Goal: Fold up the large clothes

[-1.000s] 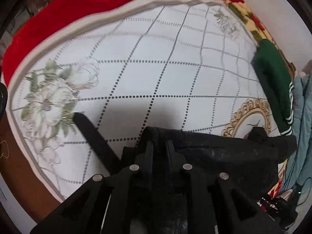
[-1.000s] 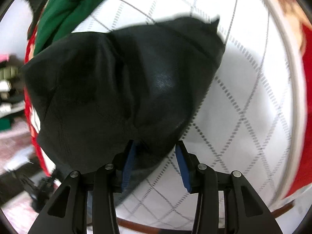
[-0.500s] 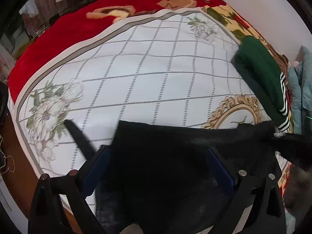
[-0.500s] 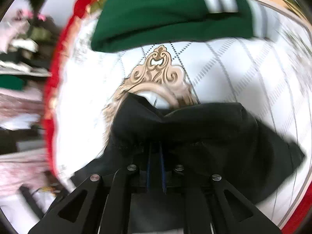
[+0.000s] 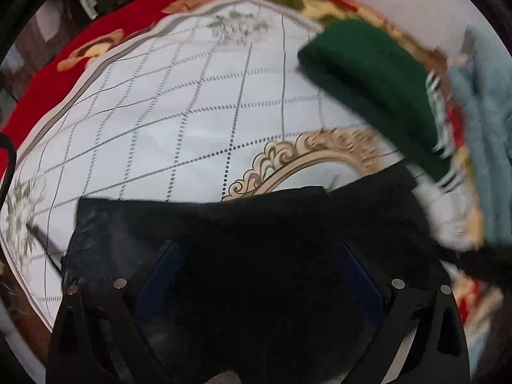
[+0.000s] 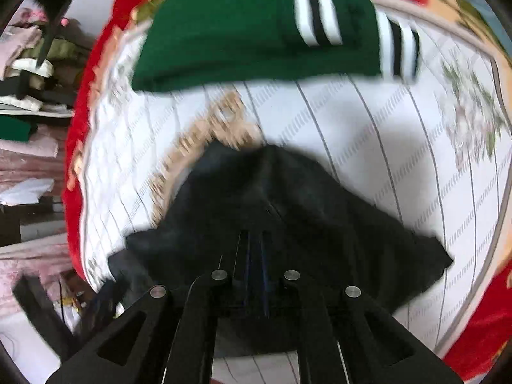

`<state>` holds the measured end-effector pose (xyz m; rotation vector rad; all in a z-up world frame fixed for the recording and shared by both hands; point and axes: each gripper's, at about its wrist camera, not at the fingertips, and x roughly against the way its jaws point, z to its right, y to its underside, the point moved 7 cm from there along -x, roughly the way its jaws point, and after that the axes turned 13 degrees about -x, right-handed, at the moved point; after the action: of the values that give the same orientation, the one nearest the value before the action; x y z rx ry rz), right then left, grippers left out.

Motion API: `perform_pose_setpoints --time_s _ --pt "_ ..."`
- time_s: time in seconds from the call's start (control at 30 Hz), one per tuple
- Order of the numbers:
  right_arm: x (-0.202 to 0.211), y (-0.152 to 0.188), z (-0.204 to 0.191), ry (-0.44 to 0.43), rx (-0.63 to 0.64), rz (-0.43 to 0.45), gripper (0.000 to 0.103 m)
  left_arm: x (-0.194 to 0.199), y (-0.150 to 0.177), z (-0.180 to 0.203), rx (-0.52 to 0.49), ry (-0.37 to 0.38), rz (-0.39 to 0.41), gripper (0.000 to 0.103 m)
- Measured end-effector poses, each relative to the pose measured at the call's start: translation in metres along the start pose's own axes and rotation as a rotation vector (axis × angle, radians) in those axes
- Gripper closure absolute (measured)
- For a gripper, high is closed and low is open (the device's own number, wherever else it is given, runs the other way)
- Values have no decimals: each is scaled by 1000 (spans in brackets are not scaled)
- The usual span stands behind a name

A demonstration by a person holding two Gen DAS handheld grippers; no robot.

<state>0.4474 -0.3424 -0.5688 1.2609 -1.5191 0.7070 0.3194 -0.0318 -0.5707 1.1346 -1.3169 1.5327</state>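
Left tool (image 5: 256, 275) since sprung wide, apparently clear of black garment (image 6: 288, 211) on the bed (image 5: 179, 121); right tool (image 6: 252, 256) newly clamped on it, handing over the fold

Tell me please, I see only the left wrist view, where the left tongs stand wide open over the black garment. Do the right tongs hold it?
Observer: Yes. The right tongs are shut on a raised fold of the black garment.
Operator: The green garment is blurred in my view. What is its pattern?
Observer: The green garment has white bands with a black stripe inside each.
Operator: What lies beyond the bed on that side?
Observer: Stacked clothes, pink, olive and white, lie past the red blanket.
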Motion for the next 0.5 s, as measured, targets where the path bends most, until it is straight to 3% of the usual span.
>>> perform_pose_setpoints --time_s 0.03,0.07,0.13,0.2,0.23,0.33,0.4,0.47,0.5 --pt "-17 6 13 28 -21 -48 97 -18 -1 -2 -11 -53 -31 0" --pt "-34 9 31 85 -37 -77 98 -38 0 -6 -8 -50 -64 0" --pt "-66 11 59 191 -59 -99 103 -59 3 -11 40 24 -79 0" --pt "-85 4 75 91 -161 -89 103 -60 0 -11 27 30 -75 0" --pt "-83 3 77 89 -188 -100 103 -57 -1 -10 12 19 -81 0" --pt "-73 6 65 130 -85 -112 103 -34 -2 -8 -12 -4 -83 0" --pt "-52 15 62 52 -54 -107 90 -9 3 -6 -28 -25 -62 0" --pt "-22 27 71 -50 -74 -80 51 6 8 -3 -34 -35 -37 0" --pt "-8 32 78 -87 -87 -54 40 8 11 -1 -42 -38 -38 0"
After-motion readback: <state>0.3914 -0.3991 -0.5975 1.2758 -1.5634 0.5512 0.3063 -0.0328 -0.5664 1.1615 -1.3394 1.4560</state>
